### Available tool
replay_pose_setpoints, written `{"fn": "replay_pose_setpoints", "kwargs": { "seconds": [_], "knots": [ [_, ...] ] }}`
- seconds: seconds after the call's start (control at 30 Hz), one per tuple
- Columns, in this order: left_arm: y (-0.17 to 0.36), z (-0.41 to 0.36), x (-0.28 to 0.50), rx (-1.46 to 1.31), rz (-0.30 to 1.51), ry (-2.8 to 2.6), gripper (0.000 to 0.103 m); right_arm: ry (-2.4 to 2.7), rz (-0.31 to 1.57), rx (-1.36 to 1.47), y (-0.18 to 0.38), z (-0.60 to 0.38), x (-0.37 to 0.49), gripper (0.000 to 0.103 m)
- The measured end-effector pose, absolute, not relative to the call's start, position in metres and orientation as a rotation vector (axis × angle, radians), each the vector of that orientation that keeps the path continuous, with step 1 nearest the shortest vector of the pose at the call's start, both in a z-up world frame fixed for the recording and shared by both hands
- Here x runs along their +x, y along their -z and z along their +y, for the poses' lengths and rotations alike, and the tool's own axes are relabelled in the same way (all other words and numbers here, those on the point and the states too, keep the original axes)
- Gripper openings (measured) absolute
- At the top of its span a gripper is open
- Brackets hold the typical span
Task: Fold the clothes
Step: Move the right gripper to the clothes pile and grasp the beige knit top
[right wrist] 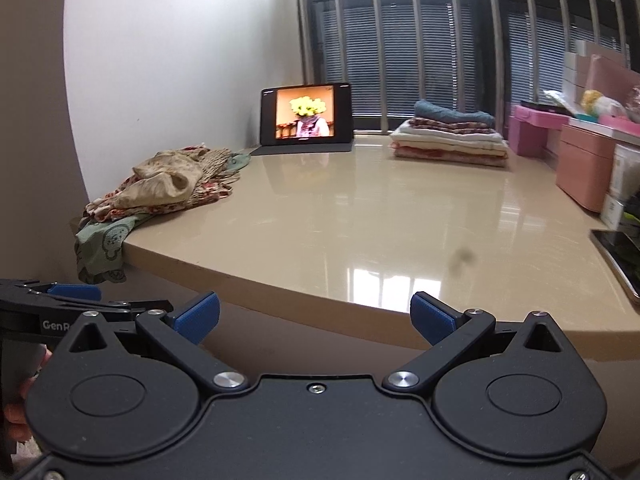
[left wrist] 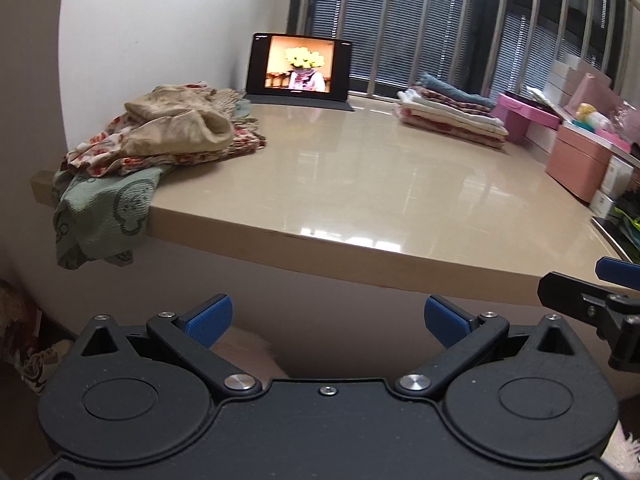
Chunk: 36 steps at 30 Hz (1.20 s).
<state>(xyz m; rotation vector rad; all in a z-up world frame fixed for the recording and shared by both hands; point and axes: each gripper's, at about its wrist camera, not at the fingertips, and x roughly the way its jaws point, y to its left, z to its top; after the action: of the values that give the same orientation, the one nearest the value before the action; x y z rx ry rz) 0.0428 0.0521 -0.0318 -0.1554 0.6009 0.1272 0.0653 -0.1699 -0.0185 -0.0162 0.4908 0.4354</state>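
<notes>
A: What do you see, biggest thing first?

B: The big shiny table (left wrist: 360, 168). Your left gripper (left wrist: 328, 318) and your right gripper (right wrist: 315, 316) are both held low in front of its near edge, fingers spread wide apart, with nothing in them.

A: Where are the clothes?

B: One messy pile of clothes (left wrist: 168, 132) sits at the left end, and its green cloth (left wrist: 104, 216) hangs over the corner. One folded stack (right wrist: 450, 138) sits at the far right. Nothing lies between them.

A: Anything only one view shows?

B: Your right camera shows a flat dark thing (right wrist: 620, 258) at the table's right edge, maybe a phone. It also shows fingers (right wrist: 16, 420) holding the other handle.

A: What else?

B: One tablet (left wrist: 300, 68) stands at the back, and two pink boxes (left wrist: 576, 164) stand on the right.
</notes>
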Motion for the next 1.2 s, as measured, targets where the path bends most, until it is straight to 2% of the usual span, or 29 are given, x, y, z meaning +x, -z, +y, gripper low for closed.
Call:
{"fn": "replay_pose_setpoints", "kwargs": {
  "seconds": [0.67, 1.2],
  "knots": [
    [0.033, 0.151, 0.093, -0.241, 0.516, -0.265, 0.103, -0.629, 0.483, -0.152, 0.02, -0.05, 0.148, 0.102],
    [0.02, 0.227, 0.148, -0.195, 0.358, -0.44, 0.103, -0.799, 0.437, -0.231, 0.017, 0.056, 0.231, 0.102]
  ]
}}
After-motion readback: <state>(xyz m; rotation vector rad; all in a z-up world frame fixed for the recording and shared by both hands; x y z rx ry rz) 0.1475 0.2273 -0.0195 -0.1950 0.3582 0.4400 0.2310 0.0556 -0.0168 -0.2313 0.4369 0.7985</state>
